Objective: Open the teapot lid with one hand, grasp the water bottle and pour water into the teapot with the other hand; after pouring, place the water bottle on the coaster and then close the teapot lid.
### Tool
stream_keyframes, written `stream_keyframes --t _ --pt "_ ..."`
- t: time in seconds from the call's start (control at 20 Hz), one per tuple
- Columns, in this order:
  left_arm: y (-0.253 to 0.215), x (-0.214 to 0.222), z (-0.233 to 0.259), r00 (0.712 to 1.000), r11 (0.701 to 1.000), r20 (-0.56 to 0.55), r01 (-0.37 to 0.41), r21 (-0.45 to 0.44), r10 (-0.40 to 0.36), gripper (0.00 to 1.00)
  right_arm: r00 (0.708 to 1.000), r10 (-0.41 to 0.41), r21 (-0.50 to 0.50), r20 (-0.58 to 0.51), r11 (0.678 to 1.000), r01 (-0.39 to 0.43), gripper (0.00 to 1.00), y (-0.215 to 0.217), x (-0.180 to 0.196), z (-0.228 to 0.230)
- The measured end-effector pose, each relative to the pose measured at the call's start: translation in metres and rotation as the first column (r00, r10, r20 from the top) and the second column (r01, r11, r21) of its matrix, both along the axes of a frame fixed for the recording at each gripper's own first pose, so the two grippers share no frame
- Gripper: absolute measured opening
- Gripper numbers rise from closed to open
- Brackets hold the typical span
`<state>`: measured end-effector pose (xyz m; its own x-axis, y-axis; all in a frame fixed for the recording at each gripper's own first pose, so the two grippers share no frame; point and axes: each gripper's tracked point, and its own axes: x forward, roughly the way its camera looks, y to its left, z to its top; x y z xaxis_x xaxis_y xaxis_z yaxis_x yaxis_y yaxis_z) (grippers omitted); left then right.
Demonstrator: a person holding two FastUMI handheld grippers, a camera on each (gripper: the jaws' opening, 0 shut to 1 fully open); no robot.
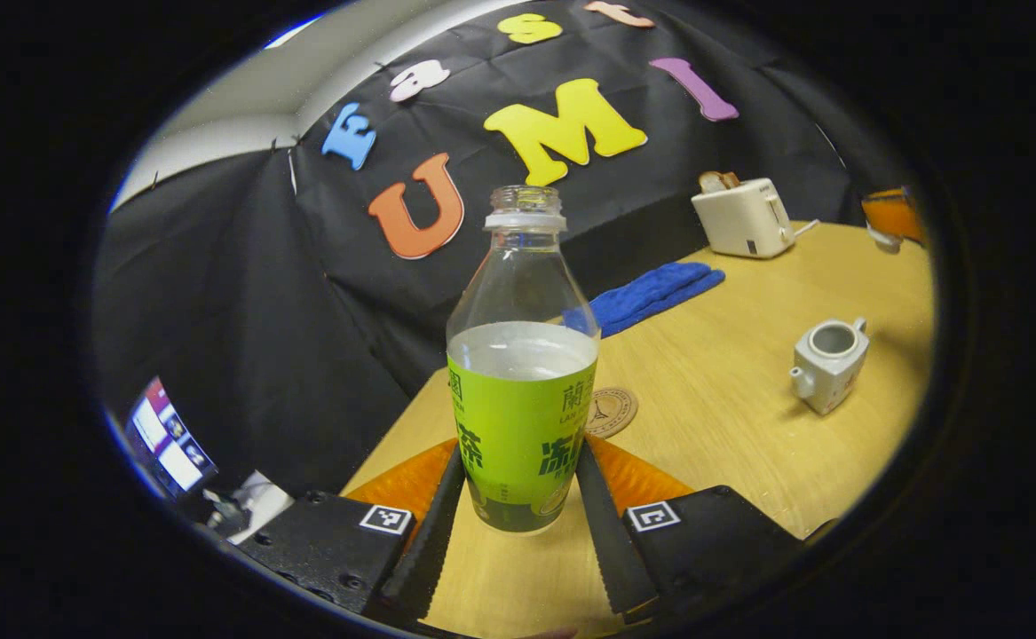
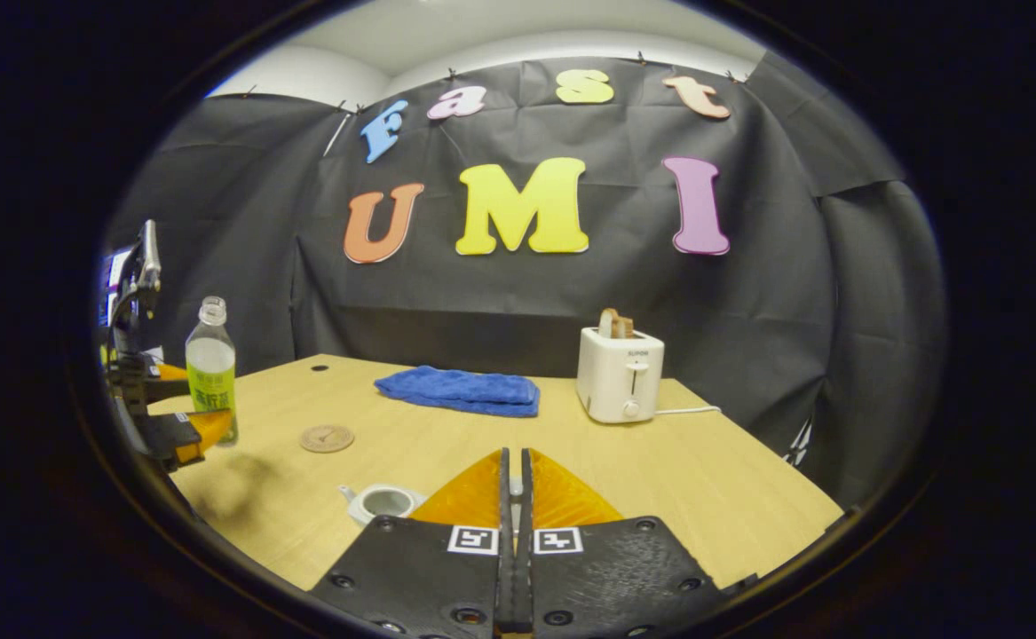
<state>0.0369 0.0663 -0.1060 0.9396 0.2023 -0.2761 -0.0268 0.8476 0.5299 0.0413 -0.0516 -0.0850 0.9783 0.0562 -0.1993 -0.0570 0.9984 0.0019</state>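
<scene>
An uncapped water bottle (image 1: 522,399) with a green label, about half full, stands upright between my left gripper's (image 1: 520,448) fingers, which press on its sides near the table's left corner. From the right gripper view the bottle (image 2: 211,373) and left gripper (image 2: 176,417) are at far left. The white teapot (image 1: 828,364) sits lidless at mid-right. It is partly hidden below my right gripper (image 2: 515,454) as teapot (image 2: 382,503). That gripper's fingers are closed on a small pale piece, apparently the lid's knob. The round coaster (image 1: 611,410) lies just behind the bottle.
A folded blue towel (image 2: 460,390) and a white toaster (image 2: 620,373) with bread in it stand at the back of the wooden table (image 2: 731,479). The right gripper (image 1: 892,213) hovers beyond the teapot. A lit screen (image 1: 167,435) is off the table's left edge.
</scene>
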Motion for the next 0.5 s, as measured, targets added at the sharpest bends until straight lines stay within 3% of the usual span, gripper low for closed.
stream_keyframes --t 0.25,0.5 --pt "-0.010 -0.001 0.000 0.997 0.965 -0.054 0.061 0.257 -0.049 0.72 1.000 -0.017 -0.005 -0.005 1.000 0.017 0.00 -0.028 -0.005 -0.005" --pt "-0.038 0.006 -0.013 0.982 0.869 -0.137 0.176 0.462 -0.126 0.72 0.999 -0.025 0.007 -0.031 1.000 0.025 0.00 -0.048 -0.013 -0.016"
